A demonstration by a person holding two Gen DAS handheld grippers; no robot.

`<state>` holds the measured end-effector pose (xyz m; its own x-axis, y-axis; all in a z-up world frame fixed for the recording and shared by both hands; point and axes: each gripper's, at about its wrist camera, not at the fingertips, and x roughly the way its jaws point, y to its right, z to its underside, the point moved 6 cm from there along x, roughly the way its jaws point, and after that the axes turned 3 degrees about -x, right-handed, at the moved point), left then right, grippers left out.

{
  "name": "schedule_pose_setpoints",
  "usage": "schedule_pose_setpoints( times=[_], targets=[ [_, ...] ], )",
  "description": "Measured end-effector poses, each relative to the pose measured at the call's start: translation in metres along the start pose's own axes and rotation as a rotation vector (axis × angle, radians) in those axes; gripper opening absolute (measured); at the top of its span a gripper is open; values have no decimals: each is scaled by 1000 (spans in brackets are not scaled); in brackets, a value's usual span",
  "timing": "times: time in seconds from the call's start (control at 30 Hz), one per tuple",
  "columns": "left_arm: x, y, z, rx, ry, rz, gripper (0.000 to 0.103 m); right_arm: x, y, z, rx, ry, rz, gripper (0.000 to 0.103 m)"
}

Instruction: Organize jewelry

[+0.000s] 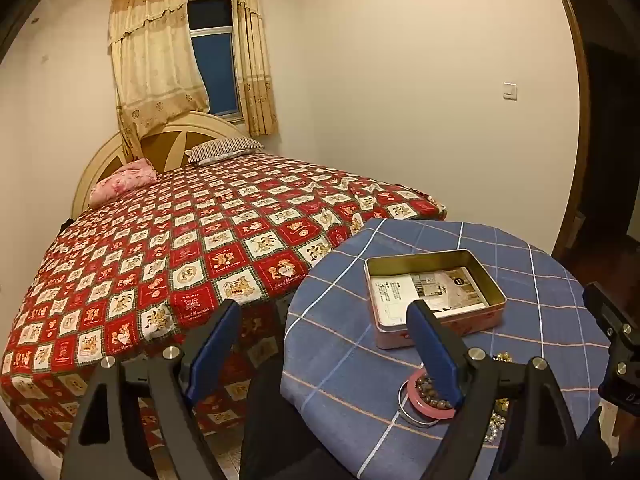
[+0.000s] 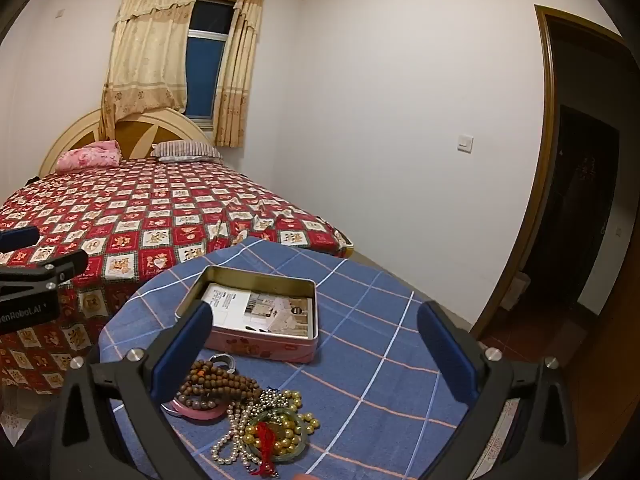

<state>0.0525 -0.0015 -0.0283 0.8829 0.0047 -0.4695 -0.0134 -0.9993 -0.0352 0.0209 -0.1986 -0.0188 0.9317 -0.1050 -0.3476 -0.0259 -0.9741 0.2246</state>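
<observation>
The jewelry lies in a loose heap at the near edge of the tabletop [image 2: 360, 360], which is covered in blue checked cloth. The heap includes a string of brown wooden beads [image 2: 224, 380], a pink bangle [image 2: 200, 410], a pearl strand [image 2: 232, 440] and a green bangle [image 2: 280, 436] with a red tassel on it. Just beyond it stands the open tin box [image 2: 256, 312], pink-sided, with printed paper on its floor and no jewelry in it yet.

Both tongs are spread wide and hold nothing. The right tongs [image 2: 316, 348] hover above the heap; the left tongs [image 1: 324, 344] hang off the tabletop's left side, their right finger over the pink bangle.

The step in hand looks to be picking a first piece. The strands appear tangled, though the heap is too crowded to tell which cross. It would be wise to start with a rigid bangle on top or at the rim, pinching its band across the edge, and lift slowly so any snagged beads show before they drag. The left tongs could steady the tin box or pin down the rest of the heap.
</observation>
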Motion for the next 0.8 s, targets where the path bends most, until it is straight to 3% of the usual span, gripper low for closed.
schedule_pose_setpoints(
  times=[0.8],
  targets=[
    [-3,2,1,1,-5,0,85,0,0,1,3,-2,-3,103]
  ],
)
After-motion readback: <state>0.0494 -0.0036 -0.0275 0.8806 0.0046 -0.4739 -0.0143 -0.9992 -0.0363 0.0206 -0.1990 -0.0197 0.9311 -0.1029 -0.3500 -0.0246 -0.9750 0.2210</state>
